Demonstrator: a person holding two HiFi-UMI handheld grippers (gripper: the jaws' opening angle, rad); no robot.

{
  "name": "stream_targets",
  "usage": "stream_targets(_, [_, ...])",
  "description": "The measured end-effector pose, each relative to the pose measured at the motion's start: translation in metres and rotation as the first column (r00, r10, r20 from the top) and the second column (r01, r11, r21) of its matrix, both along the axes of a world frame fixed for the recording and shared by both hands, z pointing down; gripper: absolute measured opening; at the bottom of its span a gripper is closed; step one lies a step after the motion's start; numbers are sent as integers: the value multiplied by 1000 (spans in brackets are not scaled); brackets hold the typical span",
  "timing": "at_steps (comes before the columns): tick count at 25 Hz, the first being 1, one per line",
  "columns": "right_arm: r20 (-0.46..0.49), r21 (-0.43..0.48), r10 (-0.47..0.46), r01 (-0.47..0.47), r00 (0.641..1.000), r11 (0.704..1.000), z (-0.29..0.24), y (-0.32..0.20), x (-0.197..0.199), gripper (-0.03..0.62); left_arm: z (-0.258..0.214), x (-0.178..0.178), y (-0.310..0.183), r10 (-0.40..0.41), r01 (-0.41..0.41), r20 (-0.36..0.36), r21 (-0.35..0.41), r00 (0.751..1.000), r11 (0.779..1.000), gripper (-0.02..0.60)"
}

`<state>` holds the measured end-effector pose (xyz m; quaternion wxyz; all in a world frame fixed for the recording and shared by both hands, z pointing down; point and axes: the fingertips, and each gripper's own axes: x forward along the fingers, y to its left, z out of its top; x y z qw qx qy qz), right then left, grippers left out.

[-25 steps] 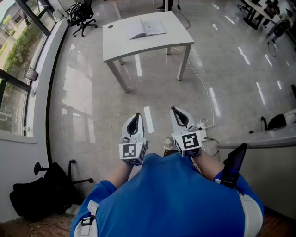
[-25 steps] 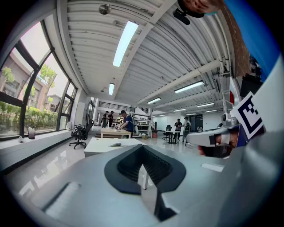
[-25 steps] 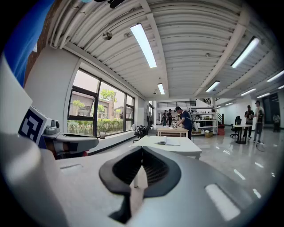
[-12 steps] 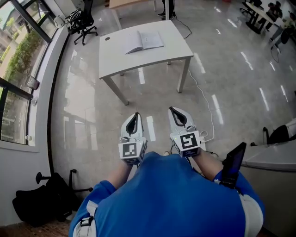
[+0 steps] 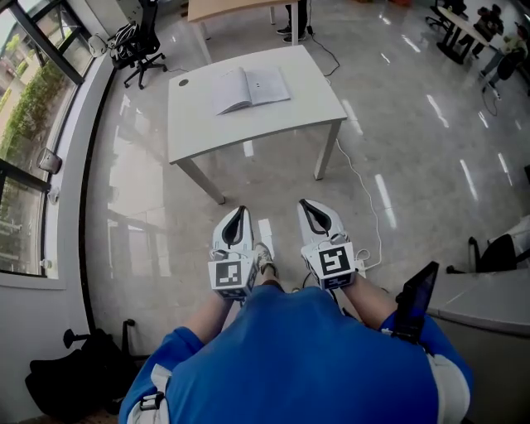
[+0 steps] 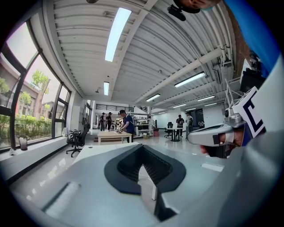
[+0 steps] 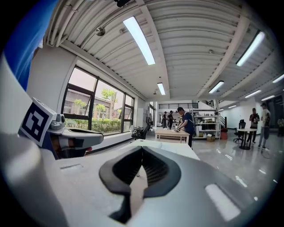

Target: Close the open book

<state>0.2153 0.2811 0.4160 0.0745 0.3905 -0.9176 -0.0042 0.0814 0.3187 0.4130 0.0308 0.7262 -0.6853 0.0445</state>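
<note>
The open book (image 5: 248, 88) lies flat, its pages up, on the far half of a white table (image 5: 273, 120) ahead of me in the head view. My left gripper (image 5: 238, 210) and right gripper (image 5: 308, 204) are held side by side at waist height over the floor. Both are well short of the table's near edge and point toward it. In the left gripper view the left gripper (image 6: 142, 147) has its jaws together with nothing between them. The right gripper (image 7: 142, 148) looks the same in its own view. Neither gripper view shows the book.
A black office chair (image 5: 137, 33) stands by the window wall at far left, and a wooden table (image 5: 232, 7) stands behind the white one. A white cable (image 5: 364, 195) runs over the glossy floor. A grey counter (image 5: 489, 290) is at my right and a black bag (image 5: 66, 381) at lower left.
The table and book have drawn nearer and lower in the head view as I walk forward. Both grippers travel with me, still shut and side by side.
</note>
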Motion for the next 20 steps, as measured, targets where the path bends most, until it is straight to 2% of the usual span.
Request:
stream_targets(9, [-53,-11,41,-41,998,999,-6,-100,-61,3,-6,-60,-103,47,-46,-32,20,998,999,5])
stream_targets(13, [-73,-16,48,-49,996,999,6,-137,-96,3,4,-98,-139,45,-46,-65,-7,997,999,5])
stream_targets(20, [-122,-33,61,-65,991,997,15,-184,-139,3,24,-143,-186,54,-54,-46,-8,998,999,5])
